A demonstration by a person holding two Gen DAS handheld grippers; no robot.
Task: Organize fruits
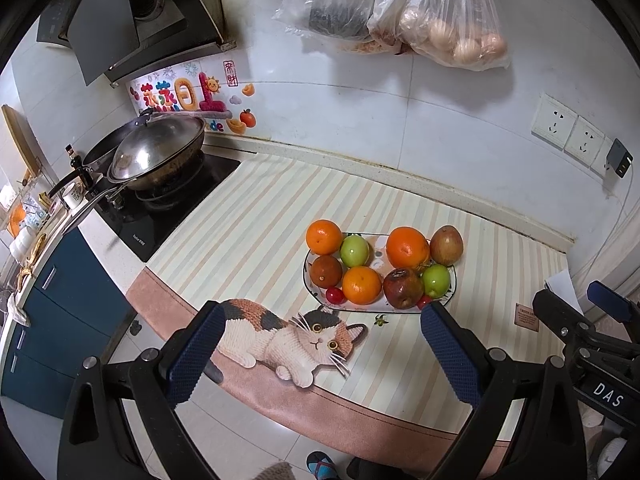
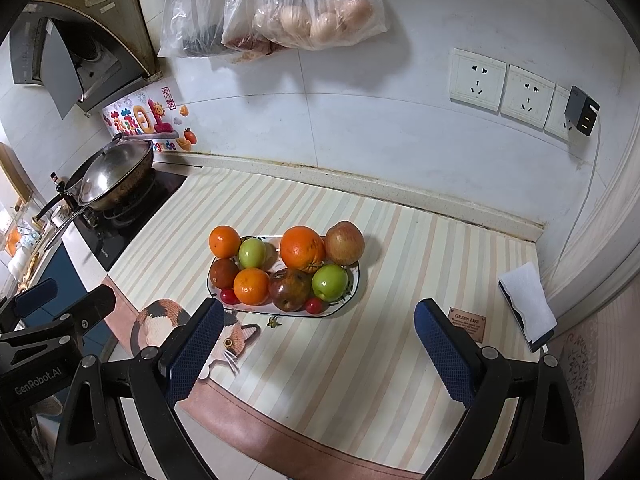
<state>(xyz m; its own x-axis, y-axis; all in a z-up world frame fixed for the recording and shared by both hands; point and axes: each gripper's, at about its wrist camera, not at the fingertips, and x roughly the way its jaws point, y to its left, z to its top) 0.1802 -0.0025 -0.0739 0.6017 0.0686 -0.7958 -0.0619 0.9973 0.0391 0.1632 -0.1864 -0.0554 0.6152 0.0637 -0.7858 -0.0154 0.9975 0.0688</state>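
A kitchen counter runs along a white tiled wall, covered by a striped mat [image 2: 360, 360] with a calico cat printed near its front edge. On the mat sits an oval plate [image 2: 354, 286] loaded with fruit, its long axis running left to right, roughly parallel with the back wall.

On the plate, the back row holds a small orange [image 2: 225, 241], a green apple [image 2: 252, 253], a big orange [image 2: 302, 248] and a reddish apple [image 2: 345, 242] at the right end. The front row holds a dark brown fruit [image 2: 224, 273], another orange [image 2: 251, 286], a bruised dark apple [image 2: 289, 289] with its stem end facing forward, and a second green apple [image 2: 329, 282]. Two cherry tomatoes [image 2: 229, 296] lie at the front rim — one at the left, one between the bruised apple and the green one. The fruits touch one another.

The left gripper [image 1: 320, 356] hangs above the cat print, fingers spread wide and holding nothing. The right gripper [image 2: 320, 352] hangs over bare mat in front of the plate, likewise spread and holding nothing.

To the left a lidded wok [image 1: 156, 152] sits on the stove; plastic bags [image 1: 440, 16] hang on the wall — one holding eggs.
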